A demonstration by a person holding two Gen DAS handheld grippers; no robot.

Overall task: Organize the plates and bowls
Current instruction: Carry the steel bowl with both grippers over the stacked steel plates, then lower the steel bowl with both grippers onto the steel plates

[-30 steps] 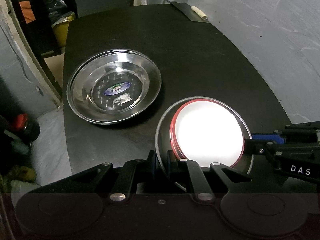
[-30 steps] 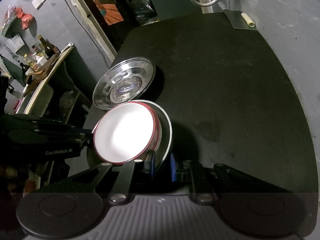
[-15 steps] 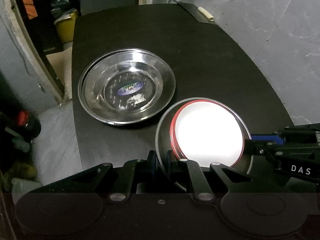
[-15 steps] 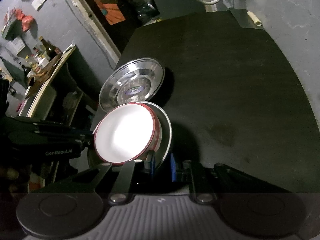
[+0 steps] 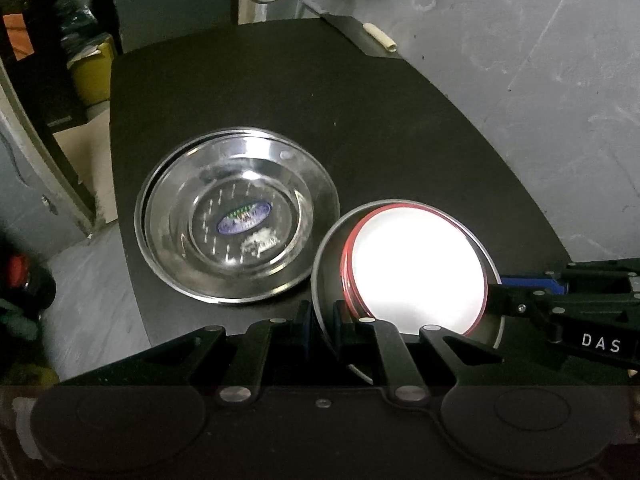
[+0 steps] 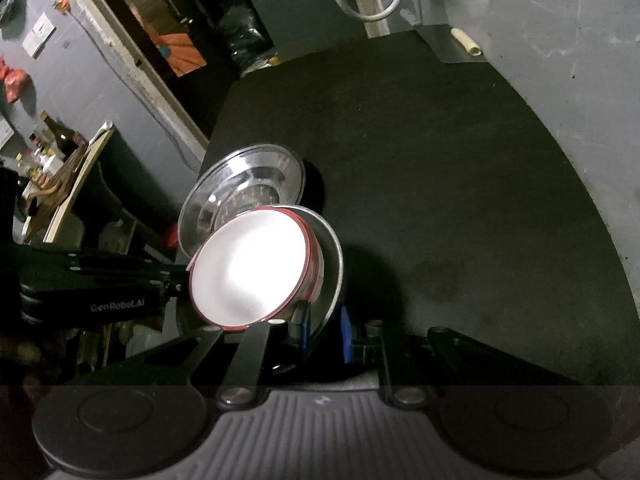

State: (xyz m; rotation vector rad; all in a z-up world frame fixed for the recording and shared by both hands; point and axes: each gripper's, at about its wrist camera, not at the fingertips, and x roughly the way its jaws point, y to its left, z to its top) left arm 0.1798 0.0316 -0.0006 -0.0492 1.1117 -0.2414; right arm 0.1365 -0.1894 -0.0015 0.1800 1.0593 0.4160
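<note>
Your black bench (image 5: 400,128) is the largest thing here, and most of it is bare: the whole far half and the right side are free room for moving. Its left edge runs close beside the steel plates, and beyond that edge you see only the grey floor (image 5: 92,312). At the far right corner a flat dark sheet with a small pale roll (image 5: 380,38) on it lies at the edge, well apart from the dishes.

You can count two stacks. On the bench lies the resting steel plate (image 5: 240,220), shiny, with a wide rim and a blue oval sticker in the middle; a second rim shows under its left side, so there seem to be two plates there. Just beside it, at its near right, you hold the carried steel plate (image 5: 324,264), and inside it sit the red-rimmed white bowls (image 5: 416,264). The right wrist view shows several red rims nested, but you cannot count them exactly. The white inside is glaring bright, so no detail is readable there.

Your left tool (image 5: 320,320) is clenched on the near rim of the carried steel plate. Your right tool (image 6: 324,328) grips the same plate's rim from the opposite side, and the stack tilts a little in that view, its far rim overlapping the resting plate.
</note>
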